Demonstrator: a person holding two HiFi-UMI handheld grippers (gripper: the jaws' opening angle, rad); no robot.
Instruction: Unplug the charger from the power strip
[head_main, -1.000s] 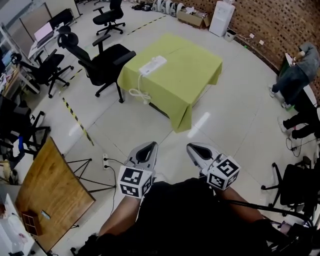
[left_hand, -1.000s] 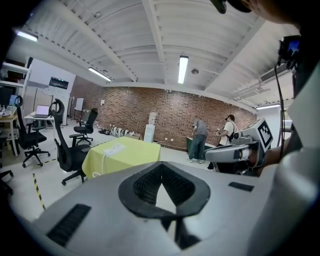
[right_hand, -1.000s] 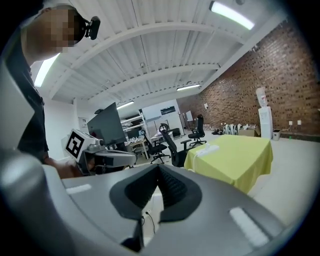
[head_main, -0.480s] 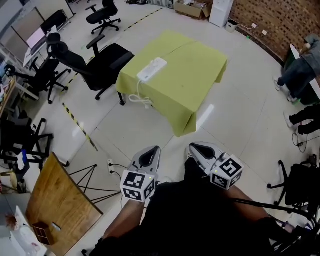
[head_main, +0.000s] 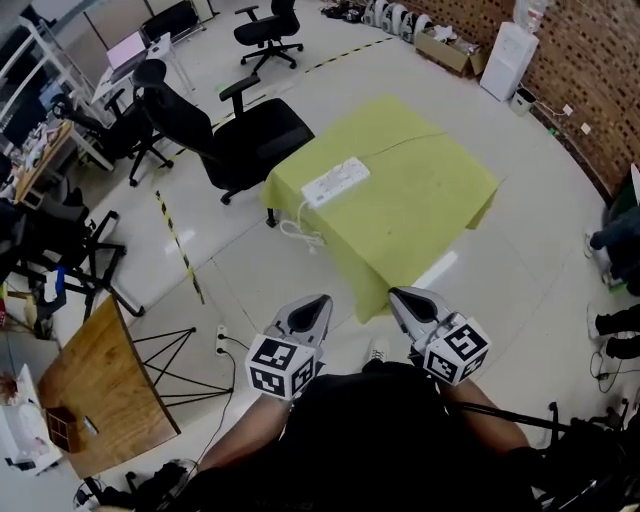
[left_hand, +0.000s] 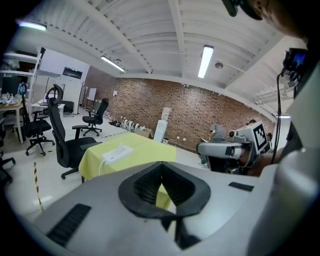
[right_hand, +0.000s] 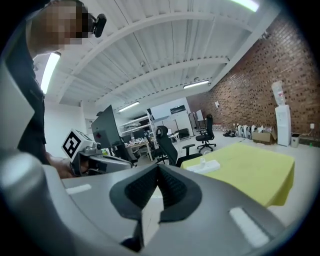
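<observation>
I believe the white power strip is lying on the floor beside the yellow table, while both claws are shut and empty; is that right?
Not quite. The power strip lies on top of the table, not on the floor, as the head view shows. The left claw and right claw are indeed shut and empty.

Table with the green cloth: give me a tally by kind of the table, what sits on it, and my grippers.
table: 1
power strip: 1
charger, plugged into the strip: 1
grippers: 2, the left gripper and the right gripper, both shut and empty
Total: 5
</observation>
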